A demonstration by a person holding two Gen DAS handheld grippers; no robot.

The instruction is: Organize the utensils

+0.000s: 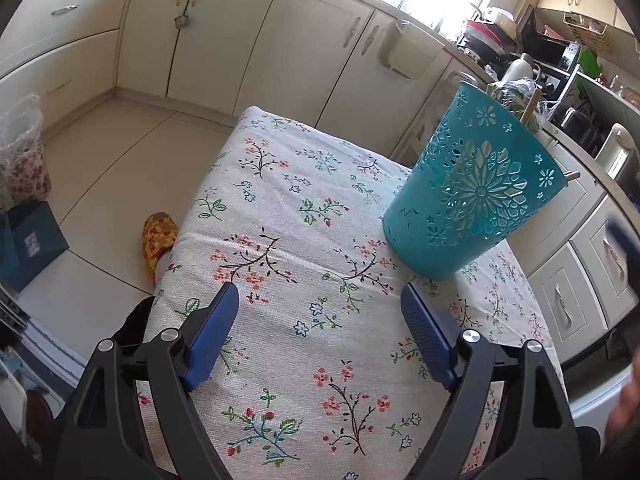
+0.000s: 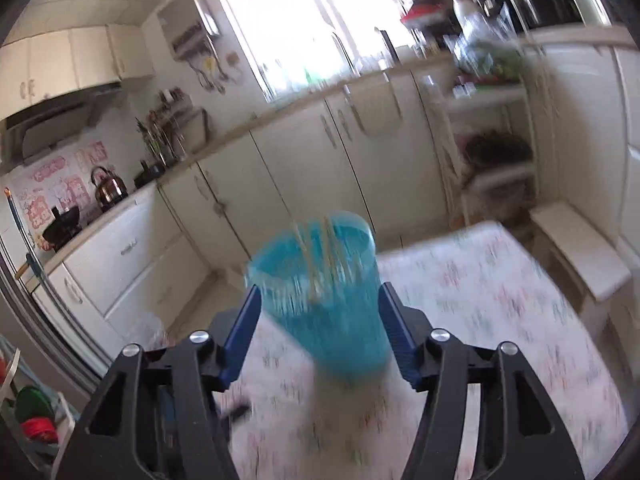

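Both released, the left hand-held gripper [image 1: 320,300] and right hand-held gripper [image 2: 320,304] flank the teal holder [image 1: 472,184], its wooden sticks [image 2: 320,264] already upright inside.

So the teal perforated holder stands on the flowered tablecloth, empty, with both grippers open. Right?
Not empty. The right wrist view shows wooden sticks inside the teal perforated holder. It does stand on the flowered tablecloth, and the left gripper and right gripper are open.

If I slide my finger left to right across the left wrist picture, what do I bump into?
Plastic bag with red flowers → blue box → orange patterned slipper → flowery tablecloth → teal cut-out bucket.
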